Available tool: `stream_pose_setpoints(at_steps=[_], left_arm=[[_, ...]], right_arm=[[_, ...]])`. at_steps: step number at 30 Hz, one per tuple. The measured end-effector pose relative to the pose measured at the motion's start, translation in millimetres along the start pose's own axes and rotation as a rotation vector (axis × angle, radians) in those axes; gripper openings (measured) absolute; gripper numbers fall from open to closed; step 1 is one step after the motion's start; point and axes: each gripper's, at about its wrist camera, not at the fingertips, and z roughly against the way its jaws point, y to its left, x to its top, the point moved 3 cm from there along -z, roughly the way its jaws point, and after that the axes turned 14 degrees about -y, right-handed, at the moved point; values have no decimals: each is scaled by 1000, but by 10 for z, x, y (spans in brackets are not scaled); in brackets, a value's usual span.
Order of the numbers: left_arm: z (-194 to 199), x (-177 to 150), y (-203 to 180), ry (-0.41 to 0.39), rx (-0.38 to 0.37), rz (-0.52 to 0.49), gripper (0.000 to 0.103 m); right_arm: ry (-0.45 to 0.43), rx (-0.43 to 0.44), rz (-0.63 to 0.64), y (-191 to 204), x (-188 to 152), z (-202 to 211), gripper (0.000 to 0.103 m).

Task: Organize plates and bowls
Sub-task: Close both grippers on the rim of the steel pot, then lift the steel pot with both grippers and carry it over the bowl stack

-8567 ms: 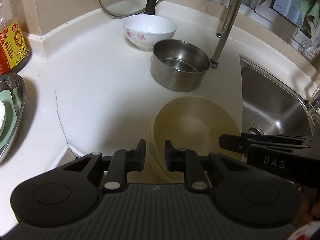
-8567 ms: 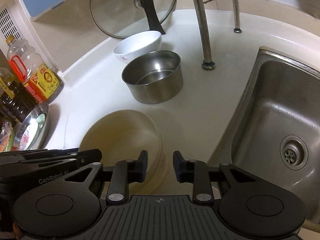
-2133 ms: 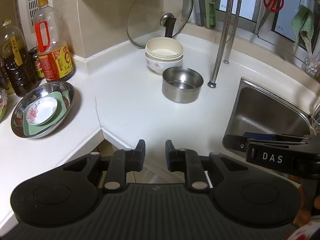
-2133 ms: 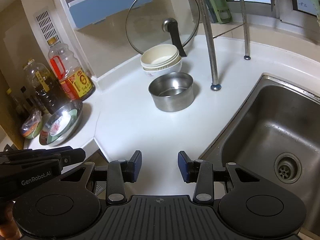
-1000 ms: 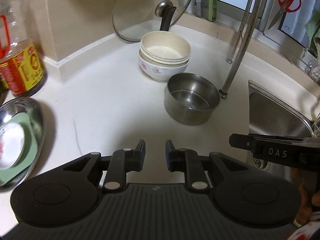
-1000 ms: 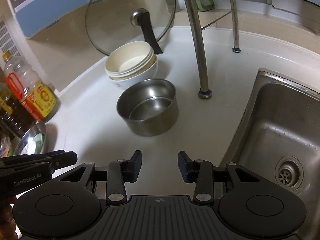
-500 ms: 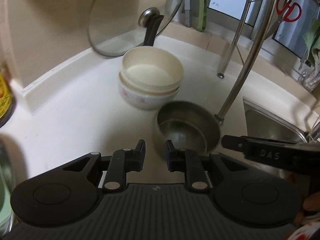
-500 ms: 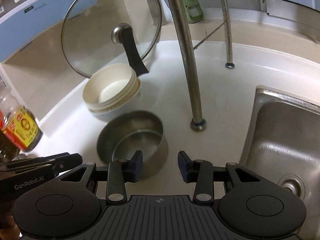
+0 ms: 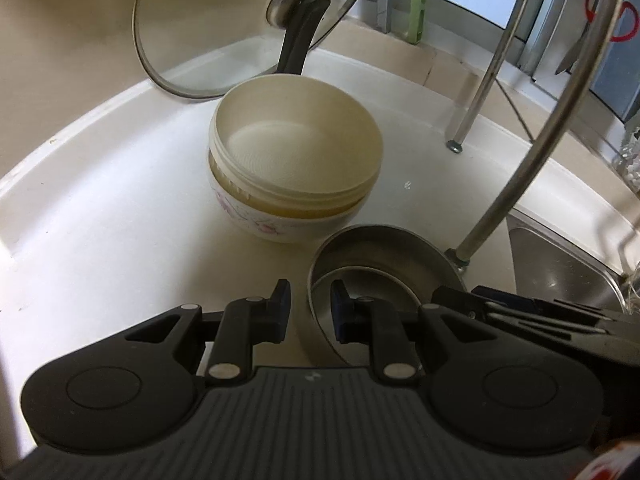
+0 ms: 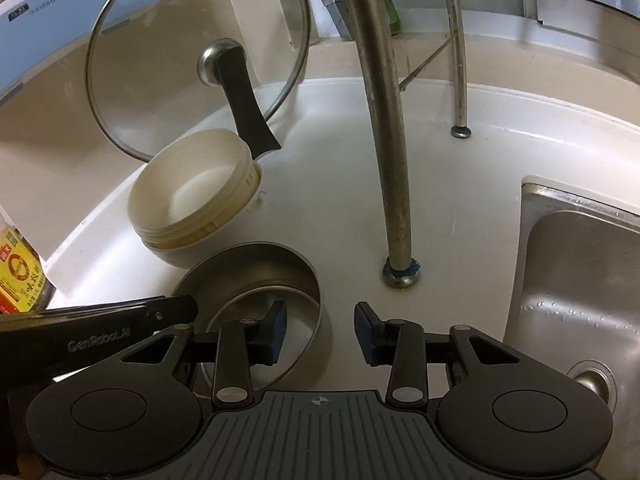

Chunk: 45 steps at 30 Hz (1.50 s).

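Note:
A steel bowl (image 9: pixel 384 256) (image 10: pixel 256 272) stands on the white counter. Behind it a cream plastic bowl (image 9: pixel 296 152) (image 10: pixel 192 192) sits nested in a white flowered bowl (image 9: pixel 272 228). My left gripper (image 9: pixel 307 308) is open, with the steel bowl's left rim between its fingers. My right gripper (image 10: pixel 320 328) is open, with the steel bowl's right rim between its fingers. Neither has closed on the rim. The left gripper's body shows in the right wrist view (image 10: pixel 104 320), and the right gripper's body in the left wrist view (image 9: pixel 520 312).
A glass pot lid (image 9: pixel 248 28) (image 10: pixel 192 52) leans on the wall behind the bowls. Steel rack legs (image 10: pixel 384 120) (image 9: pixel 540 128) stand right of the bowls. The sink (image 10: pixel 580 280) lies further right. An oil bottle (image 10: pixel 16 272) stands at the left.
Both grippers have moved forward and down to the steel bowl; its opposite rims now sit between their open fingers. Earlier the cream bowls were stacked into the flowered bowl.

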Motion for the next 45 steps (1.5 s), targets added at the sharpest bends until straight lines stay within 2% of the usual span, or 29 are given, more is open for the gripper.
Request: stream_pose_setpoints(at_steps=[2,7,16,24,36,45], left_arm=[[-29,1,7,10,-5,4,18],[-44,-21,2,20,-23,2,9],[-18,-39,-31,19,-21,-15,7],[212,-23,-98,-4,-38,-15,7],[642,356,-131,-128,-52,-18,7],[687,700,-36,-200,-22,-18,7]], right_arm=[[8,-1,-1,1,-10,-24,22],[10,0,-16,-12,-15,-38,8],[14,-6,-10,-4,-4,-25,7],[-22,11,-29,-8,100,225,5],[-109,69,-20,157,481,543,5],[-152,114,-19,343,846,399,5]])
